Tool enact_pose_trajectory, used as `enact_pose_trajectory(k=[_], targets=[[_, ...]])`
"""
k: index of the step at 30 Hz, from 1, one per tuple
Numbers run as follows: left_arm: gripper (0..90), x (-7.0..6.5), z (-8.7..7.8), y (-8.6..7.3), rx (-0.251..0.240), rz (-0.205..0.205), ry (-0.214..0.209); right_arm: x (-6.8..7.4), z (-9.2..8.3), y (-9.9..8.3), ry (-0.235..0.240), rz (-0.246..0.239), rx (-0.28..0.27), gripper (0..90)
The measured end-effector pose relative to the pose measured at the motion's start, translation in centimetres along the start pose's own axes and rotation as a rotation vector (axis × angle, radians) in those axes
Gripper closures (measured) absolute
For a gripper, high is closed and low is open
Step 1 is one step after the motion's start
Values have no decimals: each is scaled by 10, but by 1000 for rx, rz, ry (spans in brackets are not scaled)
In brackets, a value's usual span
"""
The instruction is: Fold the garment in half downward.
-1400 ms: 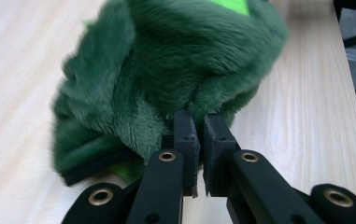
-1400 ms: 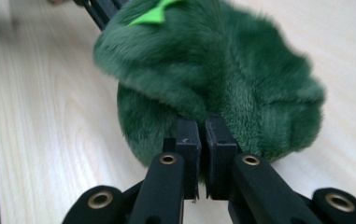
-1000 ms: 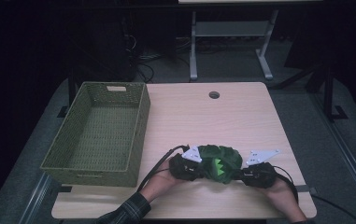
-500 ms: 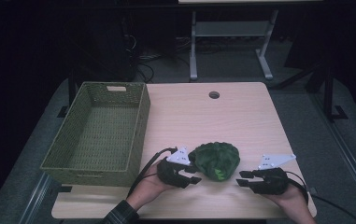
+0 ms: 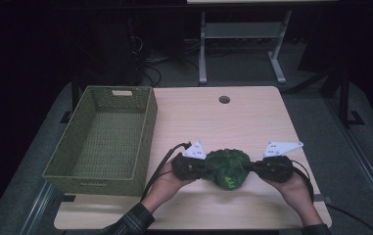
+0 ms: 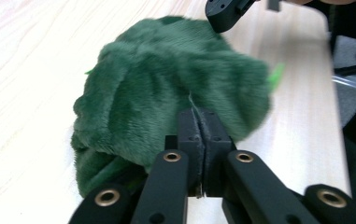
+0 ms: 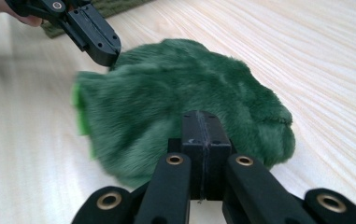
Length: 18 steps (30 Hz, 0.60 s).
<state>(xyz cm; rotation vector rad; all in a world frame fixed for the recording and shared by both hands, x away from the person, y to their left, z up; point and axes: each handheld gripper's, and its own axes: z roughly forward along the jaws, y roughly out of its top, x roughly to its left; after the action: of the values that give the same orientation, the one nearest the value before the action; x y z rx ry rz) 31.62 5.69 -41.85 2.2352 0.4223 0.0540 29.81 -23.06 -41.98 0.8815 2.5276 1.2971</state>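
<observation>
Both of my grippers have just been closing, each with plush between its jaws, and are now clamped on the green plush toy (image 5: 228, 168): my left gripper (image 5: 197, 167) pinches its left edge, my right gripper (image 5: 254, 168) its right edge, jaws pressed flat together on a fold of fur in both gripper views. The toy sits near the front edge of the desk (image 5: 233, 117), between my hands. I judge the step to be a two-handed pickup; the next move calls for an even lift, likely toward the woven basket (image 5: 101, 142) standing empty on the desk's left side. The desk is pale wood grain with a cable hole (image 5: 224, 99); the room behind is dark, a metal frame (image 5: 243, 44) at the back.
</observation>
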Motion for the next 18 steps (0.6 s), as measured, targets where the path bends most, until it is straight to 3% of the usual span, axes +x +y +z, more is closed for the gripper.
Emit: enact_pose_trajectory(k=[3,8,18], targets=[[894,3,11,-5,40,-23,2,-5,11,-2,3,11,35,899],[895,6,25,-14,103,-20,7,-5,27,-14,20,26,129,900],[897,8,37,-22,151,-9,12,-1,37,-26,43,29,187,900]])
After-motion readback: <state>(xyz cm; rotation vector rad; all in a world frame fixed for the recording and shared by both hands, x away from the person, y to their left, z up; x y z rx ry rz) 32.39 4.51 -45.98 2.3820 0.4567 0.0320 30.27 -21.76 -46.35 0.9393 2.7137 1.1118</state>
